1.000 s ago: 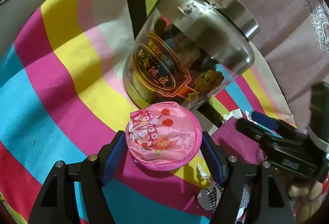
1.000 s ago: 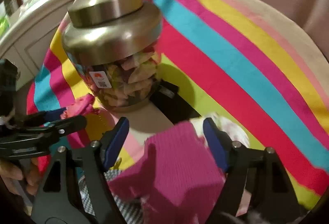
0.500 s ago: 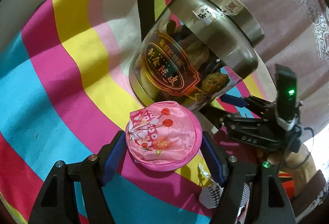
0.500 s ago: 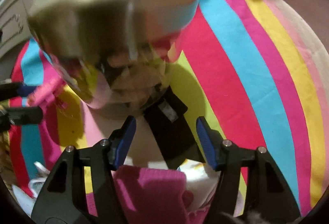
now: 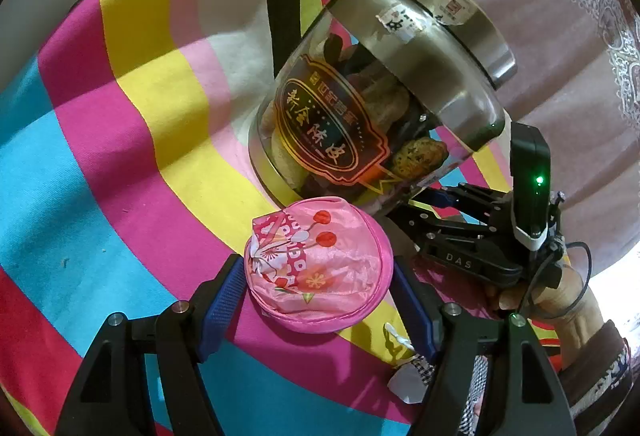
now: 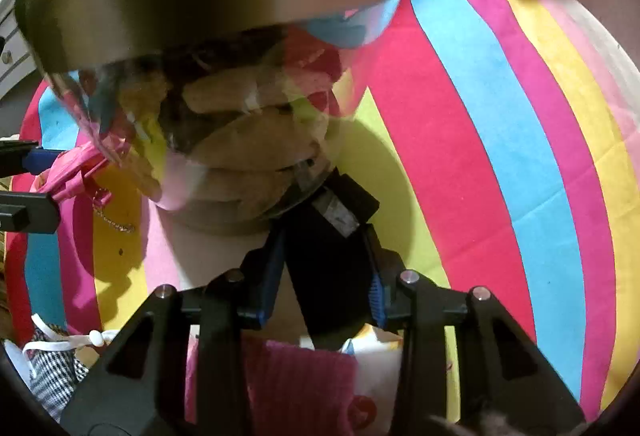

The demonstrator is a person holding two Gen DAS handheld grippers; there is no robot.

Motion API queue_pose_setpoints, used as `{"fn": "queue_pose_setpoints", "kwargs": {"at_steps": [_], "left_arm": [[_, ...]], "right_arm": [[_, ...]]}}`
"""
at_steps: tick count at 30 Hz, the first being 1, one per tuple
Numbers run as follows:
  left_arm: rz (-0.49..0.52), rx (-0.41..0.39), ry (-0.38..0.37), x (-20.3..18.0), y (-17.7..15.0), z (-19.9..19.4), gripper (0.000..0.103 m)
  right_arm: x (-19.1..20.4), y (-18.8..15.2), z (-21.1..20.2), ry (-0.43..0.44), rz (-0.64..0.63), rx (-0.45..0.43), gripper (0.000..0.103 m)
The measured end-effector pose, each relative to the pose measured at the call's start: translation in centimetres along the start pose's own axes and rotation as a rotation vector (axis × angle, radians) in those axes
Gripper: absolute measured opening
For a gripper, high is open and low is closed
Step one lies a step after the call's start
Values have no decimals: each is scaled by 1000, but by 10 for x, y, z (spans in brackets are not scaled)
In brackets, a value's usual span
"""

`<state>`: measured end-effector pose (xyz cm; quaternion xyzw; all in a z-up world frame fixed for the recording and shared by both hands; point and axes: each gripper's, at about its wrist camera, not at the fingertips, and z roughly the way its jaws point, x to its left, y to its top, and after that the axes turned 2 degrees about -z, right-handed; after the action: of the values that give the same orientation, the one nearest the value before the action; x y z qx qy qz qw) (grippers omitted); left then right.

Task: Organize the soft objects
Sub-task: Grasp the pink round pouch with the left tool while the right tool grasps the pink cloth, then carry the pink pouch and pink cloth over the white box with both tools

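Landmark: the glass jar (image 5: 376, 115) with a metal lid, standing on the striped cloth (image 5: 120, 139).
Step in hand: you seem to be closing your right gripper (image 6: 326, 276) on the black fabric piece (image 6: 332, 260), just in front of the jar's base.
How to do it well: draw the fabric away from the jar low and slowly; one end seems tucked under the base, so a jerk could tip the jar.
Right fingers: narrow, both blue pads against the black fabric's sides.
Left gripper (image 5: 320, 288): fingers wide, flanking the pink pouch (image 5: 318, 268) just in front of the jar; whether the pads press it, you cannot tell.
Other soft things: a magenta knit (image 6: 296, 384) lies below your right gripper.
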<state>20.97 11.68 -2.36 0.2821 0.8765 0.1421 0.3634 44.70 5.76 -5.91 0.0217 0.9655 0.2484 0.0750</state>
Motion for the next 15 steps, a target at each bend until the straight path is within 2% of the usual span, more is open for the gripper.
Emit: {"fn": "queue_pose_setpoints", "kwargs": {"at_steps": [8, 15], "left_arm": [[31, -16, -7, -3, -2, -2, 73], [95, -60, -23, -7, -3, -5, 73]], "right_arm": [[-5, -16, -23, -118, 63, 14, 40], [4, -29, -76, -269, 228, -28, 40]]}}
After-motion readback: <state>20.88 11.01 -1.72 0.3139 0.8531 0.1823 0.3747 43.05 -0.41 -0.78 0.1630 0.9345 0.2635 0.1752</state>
